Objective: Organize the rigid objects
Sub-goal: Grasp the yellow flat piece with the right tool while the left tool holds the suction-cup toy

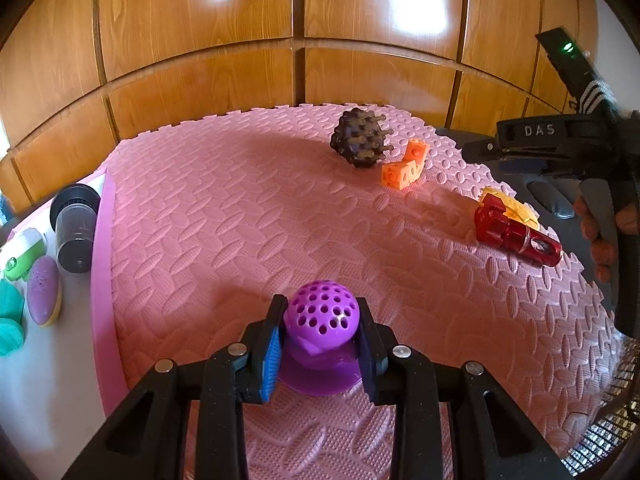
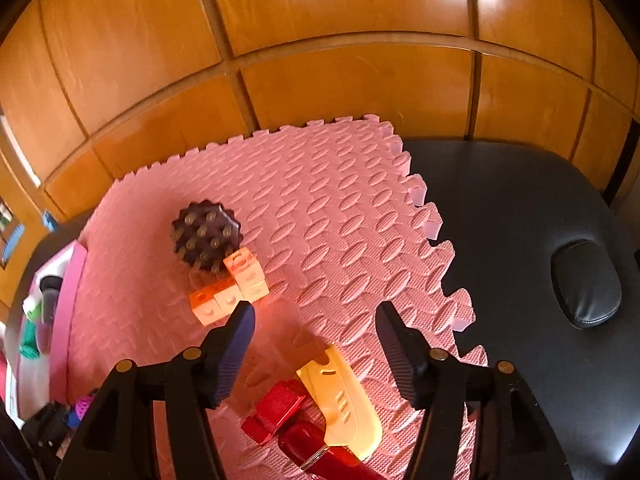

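Note:
My left gripper (image 1: pixel 321 304) is shut on a purple toy with a perforated dome (image 1: pixel 320 316); its flat base rests low over the pink foam mat (image 1: pixel 240 220). My right gripper (image 2: pixel 315 310) stands open above the mat, nothing pressed between its pads. Just below it lie a red piece (image 2: pixel 288 412) and a yellow piece (image 2: pixel 344 396), touching each other. Ahead of its left finger sit an orange cube block (image 2: pixel 228 288) and a dark spiky ball (image 2: pixel 206 242). The left wrist view shows the ball (image 1: pixel 360 138), the block (image 1: pixel 404 166) and the red piece (image 1: pixel 516 232) at the far right.
A white tray with a pink rim (image 1: pixel 100 280) borders the mat's left side, holding a black cylinder (image 1: pixel 76 224), a purple oval (image 1: pixel 43 290) and green items. Black padded surface (image 2: pixel 520 220) lies to the right of the mat. A wooden panel wall (image 2: pixel 340 80) stands behind.

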{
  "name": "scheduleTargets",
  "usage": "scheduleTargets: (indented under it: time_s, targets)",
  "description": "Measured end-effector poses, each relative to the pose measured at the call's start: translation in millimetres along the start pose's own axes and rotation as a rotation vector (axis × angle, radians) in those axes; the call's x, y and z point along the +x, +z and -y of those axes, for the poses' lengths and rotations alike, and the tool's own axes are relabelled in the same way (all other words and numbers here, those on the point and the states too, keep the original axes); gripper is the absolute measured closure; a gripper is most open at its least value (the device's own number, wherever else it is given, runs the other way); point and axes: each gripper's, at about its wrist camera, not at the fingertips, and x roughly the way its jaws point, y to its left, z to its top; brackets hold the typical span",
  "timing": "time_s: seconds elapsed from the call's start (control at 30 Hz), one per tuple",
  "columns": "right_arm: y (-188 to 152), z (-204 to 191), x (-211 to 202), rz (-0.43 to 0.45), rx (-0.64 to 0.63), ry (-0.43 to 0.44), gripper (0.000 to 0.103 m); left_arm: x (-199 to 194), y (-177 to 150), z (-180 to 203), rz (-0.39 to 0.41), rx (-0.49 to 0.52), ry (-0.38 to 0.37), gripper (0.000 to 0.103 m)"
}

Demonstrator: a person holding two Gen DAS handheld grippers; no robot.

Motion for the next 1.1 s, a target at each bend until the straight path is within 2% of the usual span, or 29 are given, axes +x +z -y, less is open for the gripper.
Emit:
scheduleTargets:
  time_s: [0.23, 0.33, 0.37, 0.43, 0.53, 0.63, 0.7, 0.83, 1.03, 1.1]
  targets:
    - [1, 13, 1, -0.017, 0.052, -0.013, 0.04, -1, -1, -1, 0.004, -0.005, -0.004, 0.071]
    - [-2, 27, 1, -0.059, 0.143, 0.033, 0.039, -1, 0, -1, 0.004, -0.01, -0.01, 0.071]
    - [-4, 32, 2, -0.078, 0.172, 0.022, 0.039, -1, -1, -2, 0.005, -0.012, -0.012, 0.071]
    - [-5, 38, -2, -0.081, 0.209, 0.014, 0.039, -1, -1, -2, 0.006, -0.016, -0.016, 0.071]
    - [-7, 42, -11, -0.081, 0.238, 0.069, 0.039, -1, -1, -2, 0.006, -0.018, -0.018, 0.071]
    - [-12, 32, -6, -0.155, 0.163, -0.009, 0.039, -2, -1, -2, 0.007, -0.02, -0.02, 0.071]
    - [-18, 27, -2, -0.197, 0.128, -0.047, 0.044, -2, -1, -2, 0.008, -0.021, -0.022, 0.071]
    - [-27, 19, -4, -0.236, 0.059, -0.022, 0.046, -2, -1, -1, 0.008, -0.018, -0.017, 0.071]
    - [-31, 5, 9, -0.254, -0.037, -0.064, 0.049, -2, -1, -1, 0.009, -0.019, -0.017, 0.071]
    - [-28, 2, 14, -0.23, -0.07, -0.08, 0.049, -2, -1, -1, 0.01, -0.019, -0.017, 0.071]
